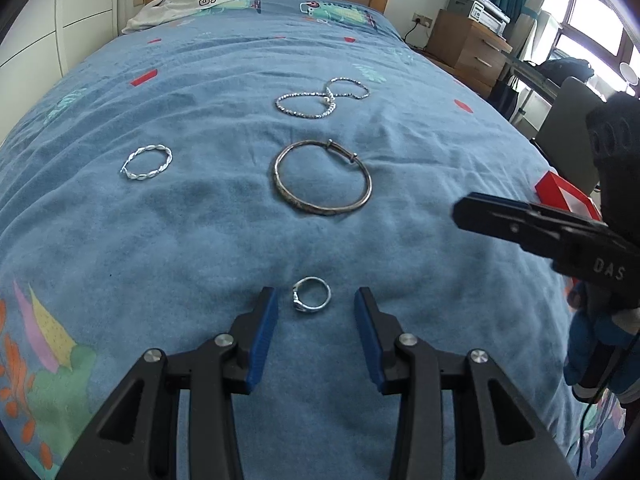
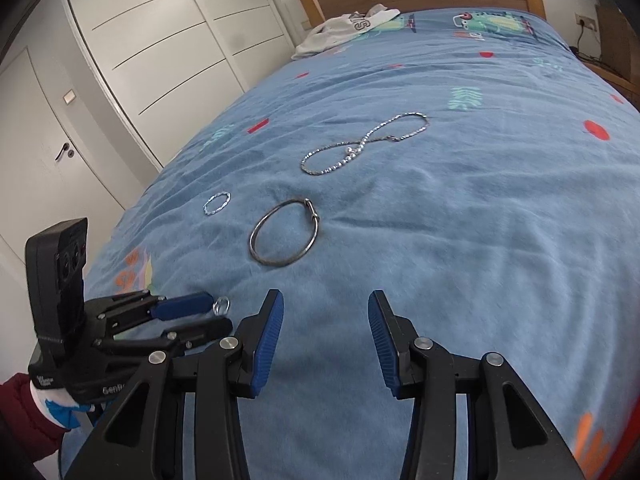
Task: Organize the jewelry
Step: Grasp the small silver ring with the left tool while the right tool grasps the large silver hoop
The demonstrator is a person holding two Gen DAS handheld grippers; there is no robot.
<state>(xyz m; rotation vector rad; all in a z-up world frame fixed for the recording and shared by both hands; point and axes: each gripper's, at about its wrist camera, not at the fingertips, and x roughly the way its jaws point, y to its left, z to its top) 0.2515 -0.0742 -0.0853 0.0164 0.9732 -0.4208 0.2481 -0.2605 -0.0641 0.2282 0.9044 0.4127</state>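
Both jaws stand apart: the left gripper brackets a small ring (not touching it). Right gripper hovers over the bedspread, holding nothing.

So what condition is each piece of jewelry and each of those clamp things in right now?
Left gripper: open, fingers either side of the small ring.
Right gripper: open, holding nothing.
Small ring: on the blanket, not gripped.
Bangle: lying flat, untouched.
Twisted ring: lying flat, untouched.
Chain necklace: looped in a figure eight, untouched.
Red box: at the bed's edge; open or closed unclear.
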